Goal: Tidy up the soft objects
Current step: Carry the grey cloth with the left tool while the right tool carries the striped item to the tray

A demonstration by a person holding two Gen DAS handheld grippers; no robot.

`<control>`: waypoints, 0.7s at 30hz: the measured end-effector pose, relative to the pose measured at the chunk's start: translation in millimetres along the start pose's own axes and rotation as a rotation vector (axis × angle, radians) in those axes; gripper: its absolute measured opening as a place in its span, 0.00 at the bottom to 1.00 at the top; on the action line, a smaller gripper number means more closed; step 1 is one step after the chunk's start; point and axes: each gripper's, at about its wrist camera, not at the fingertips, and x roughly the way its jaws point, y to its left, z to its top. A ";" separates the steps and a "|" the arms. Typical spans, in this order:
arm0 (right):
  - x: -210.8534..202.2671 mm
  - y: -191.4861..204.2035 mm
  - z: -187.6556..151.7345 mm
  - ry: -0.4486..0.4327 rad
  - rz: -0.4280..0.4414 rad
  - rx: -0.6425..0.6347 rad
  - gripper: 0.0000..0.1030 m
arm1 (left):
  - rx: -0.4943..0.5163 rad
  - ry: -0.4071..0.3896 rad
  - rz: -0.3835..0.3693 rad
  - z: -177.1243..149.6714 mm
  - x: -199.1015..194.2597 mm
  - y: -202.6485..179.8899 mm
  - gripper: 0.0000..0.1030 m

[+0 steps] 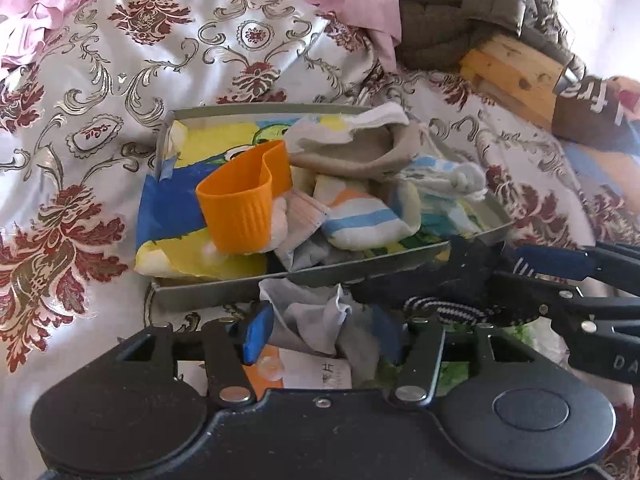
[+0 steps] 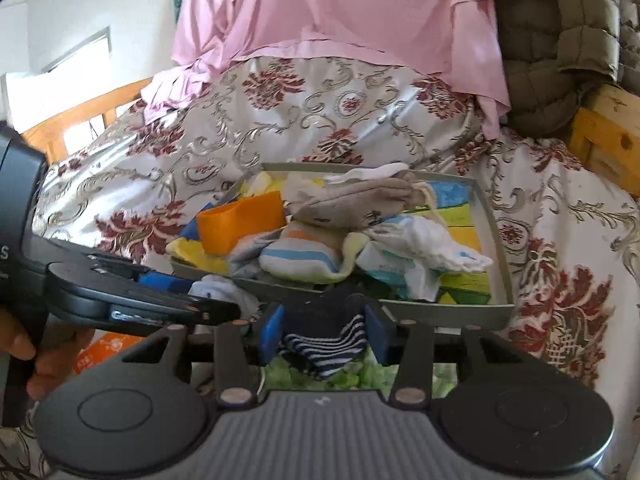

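Note:
A grey metal tray (image 1: 360, 270) lies on the bed, piled with soft things: an orange ribbed sleeve (image 1: 244, 204), a striped sock (image 1: 360, 220), a beige sock (image 1: 352, 156) and a white cloth (image 1: 452, 176). Just before the tray's front wall, my left gripper (image 1: 322, 334) is open with a crumpled grey-white cloth (image 1: 316, 316) loose between its blue pads. To its right, my right gripper (image 2: 324, 332) is open around a dark sock with a striped cuff (image 2: 324, 344), which fills much of the gap. The same tray (image 2: 496, 240) and orange sleeve (image 2: 240, 220) show in the right wrist view.
The floral bedspread (image 1: 100, 120) spreads all around the tray. Pink fabric (image 2: 340, 20) and an olive quilted jacket (image 2: 560, 40) lie behind it, beside a wooden bed frame (image 1: 516, 76). An orange packet (image 2: 104, 350) and something green (image 2: 352, 376) lie under the grippers. A hand (image 2: 36, 360) holds the left gripper.

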 end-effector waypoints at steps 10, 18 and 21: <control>9.7 13.6 -8.0 0.011 -0.044 -0.049 0.46 | -0.014 0.027 -0.035 0.4 11.6 3.7 0.52; 10.3 17.2 -8.7 0.007 -0.051 -0.081 0.21 | 0.025 0.057 -0.044 -1.3 18.6 -6.2 0.12; 10.0 15.5 -8.2 0.002 -0.047 -0.084 0.13 | 0.041 0.047 -0.032 -1.6 16.6 -13.9 0.07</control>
